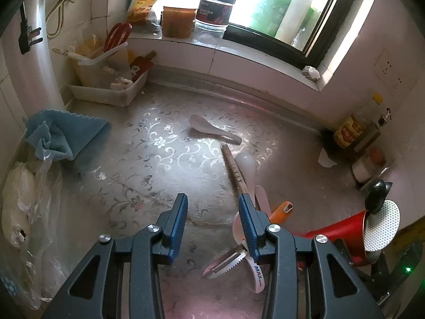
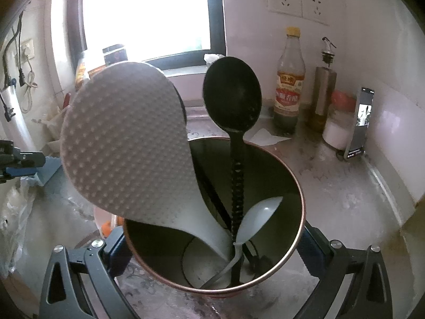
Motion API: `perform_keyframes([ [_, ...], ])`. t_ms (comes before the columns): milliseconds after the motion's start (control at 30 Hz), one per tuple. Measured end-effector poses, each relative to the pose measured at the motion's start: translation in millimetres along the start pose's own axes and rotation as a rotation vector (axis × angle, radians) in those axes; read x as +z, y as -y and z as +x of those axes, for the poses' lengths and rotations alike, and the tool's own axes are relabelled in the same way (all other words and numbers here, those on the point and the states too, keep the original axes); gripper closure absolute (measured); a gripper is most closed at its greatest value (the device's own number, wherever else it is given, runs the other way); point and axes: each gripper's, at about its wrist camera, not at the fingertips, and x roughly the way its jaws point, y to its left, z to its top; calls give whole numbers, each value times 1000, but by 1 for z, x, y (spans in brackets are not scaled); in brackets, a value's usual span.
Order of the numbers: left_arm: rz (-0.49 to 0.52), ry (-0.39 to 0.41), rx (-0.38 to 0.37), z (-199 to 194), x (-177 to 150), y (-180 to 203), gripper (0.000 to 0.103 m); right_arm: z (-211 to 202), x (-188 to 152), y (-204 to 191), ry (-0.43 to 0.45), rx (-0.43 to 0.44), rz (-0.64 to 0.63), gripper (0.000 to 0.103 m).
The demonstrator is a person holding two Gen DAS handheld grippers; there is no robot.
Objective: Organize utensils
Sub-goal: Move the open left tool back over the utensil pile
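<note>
My left gripper [image 1: 212, 207] is open and empty above the patterned counter. Just right of its right finger lie a wooden stick [image 1: 235, 170], a white spoon [image 1: 245, 163], an orange-handled peeler [image 1: 225, 264] and a white scoop marked MAX [image 1: 256, 273]. Another white spoon [image 1: 212, 129] lies farther out. My right gripper [image 2: 212, 242] is shut on the red holder cup [image 2: 293, 175], one finger at each side. The cup holds a dimpled white rice paddle [image 2: 124, 143], a black ladle [image 2: 233, 98] and a white spoon [image 2: 259, 218]. The cup also shows in the left wrist view [image 1: 342, 235].
A blue cloth [image 1: 61, 133] and plastic bags lie at the left. A white bin of items [image 1: 111, 85] stands at the back left. Jars stand on the window sill [image 1: 191, 13]. A vinegar bottle [image 2: 289, 85], an oil dispenser [image 2: 324, 93] and a phone [image 2: 360, 122] stand at the right wall.
</note>
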Motion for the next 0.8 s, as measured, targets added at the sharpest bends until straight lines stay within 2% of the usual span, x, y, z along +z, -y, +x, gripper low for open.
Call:
perform_keyframes([
  [267,1,-11,3,5,0,0,62,5,3,-1,-10,-46,-16,0],
  [533,-14,-21,10,12,1,-5,62,1,5,-5,14,-31,-32,0],
  [800,-38,-32,26,24,7,-13,62,4,8,-8,15,-52,-44,0],
])
